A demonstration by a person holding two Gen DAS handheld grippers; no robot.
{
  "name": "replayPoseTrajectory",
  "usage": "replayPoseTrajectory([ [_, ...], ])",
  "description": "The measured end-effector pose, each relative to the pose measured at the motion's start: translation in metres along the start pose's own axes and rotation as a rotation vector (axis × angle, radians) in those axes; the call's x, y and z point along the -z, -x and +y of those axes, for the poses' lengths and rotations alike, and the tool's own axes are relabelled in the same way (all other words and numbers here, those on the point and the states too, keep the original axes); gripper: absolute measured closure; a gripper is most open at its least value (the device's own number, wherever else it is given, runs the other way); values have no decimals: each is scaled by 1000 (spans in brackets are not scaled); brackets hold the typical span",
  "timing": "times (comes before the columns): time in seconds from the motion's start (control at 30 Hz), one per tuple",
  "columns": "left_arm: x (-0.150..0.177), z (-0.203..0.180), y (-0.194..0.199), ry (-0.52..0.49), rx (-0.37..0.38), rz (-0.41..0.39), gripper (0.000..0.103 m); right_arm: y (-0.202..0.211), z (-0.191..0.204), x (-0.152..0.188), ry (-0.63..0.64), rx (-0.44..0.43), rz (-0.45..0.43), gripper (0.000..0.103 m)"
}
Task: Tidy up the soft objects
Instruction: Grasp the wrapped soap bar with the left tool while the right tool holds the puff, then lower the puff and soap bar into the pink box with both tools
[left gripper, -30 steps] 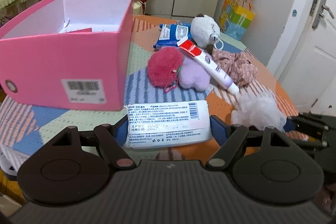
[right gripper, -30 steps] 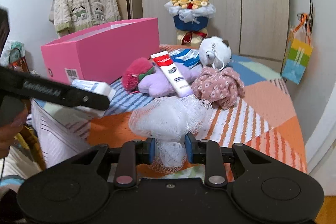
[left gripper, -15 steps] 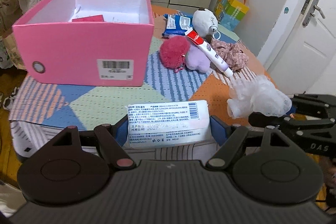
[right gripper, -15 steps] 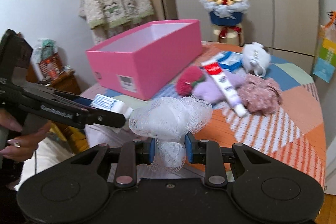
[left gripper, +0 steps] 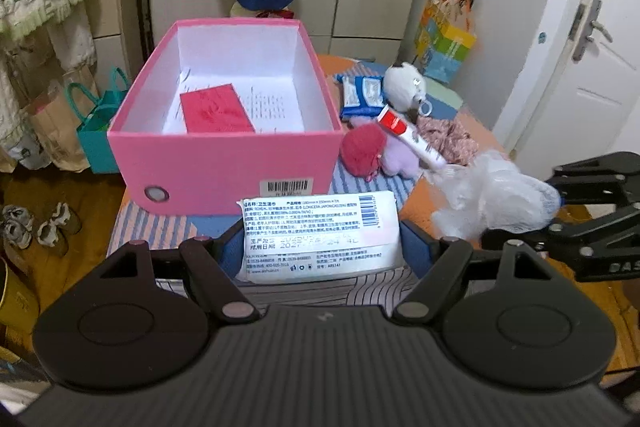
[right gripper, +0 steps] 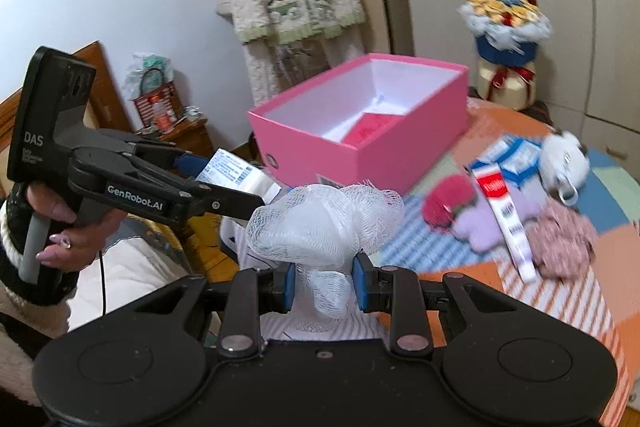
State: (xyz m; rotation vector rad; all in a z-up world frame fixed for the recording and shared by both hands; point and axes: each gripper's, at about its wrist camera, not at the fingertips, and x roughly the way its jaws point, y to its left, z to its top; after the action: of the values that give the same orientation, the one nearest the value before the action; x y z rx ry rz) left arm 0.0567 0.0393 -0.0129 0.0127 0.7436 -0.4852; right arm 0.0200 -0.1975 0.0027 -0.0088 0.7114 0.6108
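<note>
Patchwork table (left gripper: 160, 223) with pink box (left gripper: 224, 155), left tongs (left gripper: 320, 247) clamped on wipes pack (left gripper: 320, 231), right tongs (right gripper: 324, 285) on mesh puff (right gripper: 328, 223).

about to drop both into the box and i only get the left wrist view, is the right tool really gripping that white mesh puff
Observer: Yes. In the right wrist view the right tool has both blue pads pressed into the narrow lower part of the mesh puff. The bulk of the puff fluffs out above them.
Operator: ok and is my wipes pack over the box
Observer: No. Seen from the right side, the wipes pack in the left tool sits short of the pink box, off the corner with the round eyelet.
</note>
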Motion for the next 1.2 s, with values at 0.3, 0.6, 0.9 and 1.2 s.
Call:
replayPoseTrajectory([
  [0.3,-48,24,25,-26,16,-110,26,-15,7,-56,50,-16,-29,71],
  [0.6,-97,52,-8,-40,-14,-111,26,-43,-7,-133,91,-24,-83,70],
  [0.9,-124,84,-107,-30,-75,55,26,-136,-48,-192,-4,-44,29,70],
  [1.2,-149,101,-171,-68,-90,181,26,-236,-76,-228,-62,-29,211,69],
])
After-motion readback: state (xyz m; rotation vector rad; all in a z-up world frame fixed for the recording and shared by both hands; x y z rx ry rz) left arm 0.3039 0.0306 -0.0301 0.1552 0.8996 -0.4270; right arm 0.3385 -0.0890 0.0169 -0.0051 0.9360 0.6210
